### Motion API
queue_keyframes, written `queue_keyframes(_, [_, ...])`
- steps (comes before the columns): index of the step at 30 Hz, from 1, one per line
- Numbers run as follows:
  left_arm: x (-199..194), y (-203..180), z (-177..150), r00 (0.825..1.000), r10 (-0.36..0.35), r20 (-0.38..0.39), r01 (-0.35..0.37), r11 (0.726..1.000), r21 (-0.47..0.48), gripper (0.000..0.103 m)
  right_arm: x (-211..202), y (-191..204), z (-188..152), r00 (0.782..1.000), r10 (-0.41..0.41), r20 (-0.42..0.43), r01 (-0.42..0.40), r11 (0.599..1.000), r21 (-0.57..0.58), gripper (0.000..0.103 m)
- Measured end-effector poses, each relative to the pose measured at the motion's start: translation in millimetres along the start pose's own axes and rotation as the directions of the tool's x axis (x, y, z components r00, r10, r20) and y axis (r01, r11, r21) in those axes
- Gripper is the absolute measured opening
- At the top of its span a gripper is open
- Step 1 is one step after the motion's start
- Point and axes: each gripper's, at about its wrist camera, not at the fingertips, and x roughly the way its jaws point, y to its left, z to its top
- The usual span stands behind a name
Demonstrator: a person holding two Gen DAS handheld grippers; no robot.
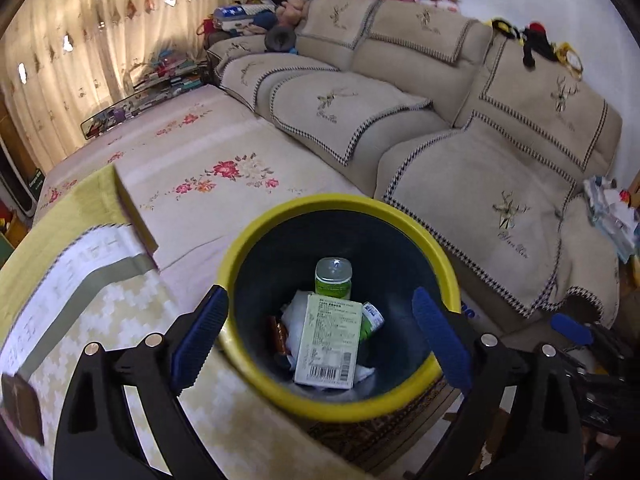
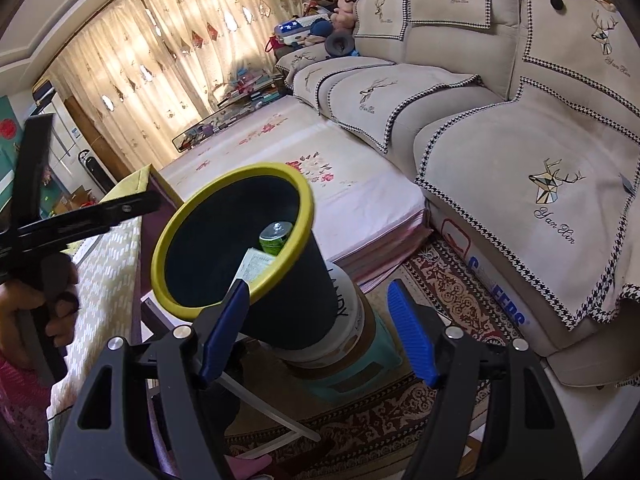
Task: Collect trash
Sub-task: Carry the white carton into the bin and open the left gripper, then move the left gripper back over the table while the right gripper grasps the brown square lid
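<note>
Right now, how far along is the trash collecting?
Done: a pale carton, a green can and crumpled paper lie in the yellow-rimmed bin. In hand: nothing; the left gripper hangs open over the bin, and the right gripper is open beside it. Left: no loose trash shows in these views.

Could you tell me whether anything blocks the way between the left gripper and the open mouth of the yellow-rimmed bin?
Nothing visible does. The left gripper hangs open directly above the bin, whose mouth is uncovered. Inside lie a pale box and a green can, well below the rim.
</note>
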Motion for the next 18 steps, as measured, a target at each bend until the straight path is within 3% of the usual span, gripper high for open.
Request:
queue_keyframes(9, [-115, 55, -64, 0.981, 0.070, 0.182, -0.049, 0.992, -0.115, 0.098, 6, 41, -4, 0.999, 0.033, -0.031, -0.036, 0.996, -0.084, 0.070])
queue_keyframes(14, [-178, 106, -114, 0.953, 0.179, 0.244, -0.129, 0.970, -0.208, 0.098, 11, 86, -2, 0.997, 0.062, -0.051, -0.070, 0.983, -0.169, 0.070])
queue_keyframes(18, [-229, 154, -154, 0.915, 0.293, 0.278, -0.210, 0.933, -0.294, 0.098, 13, 134, 3, 0.993, 0.100, -0.061, -0.112, 0.961, -0.252, 0.070])
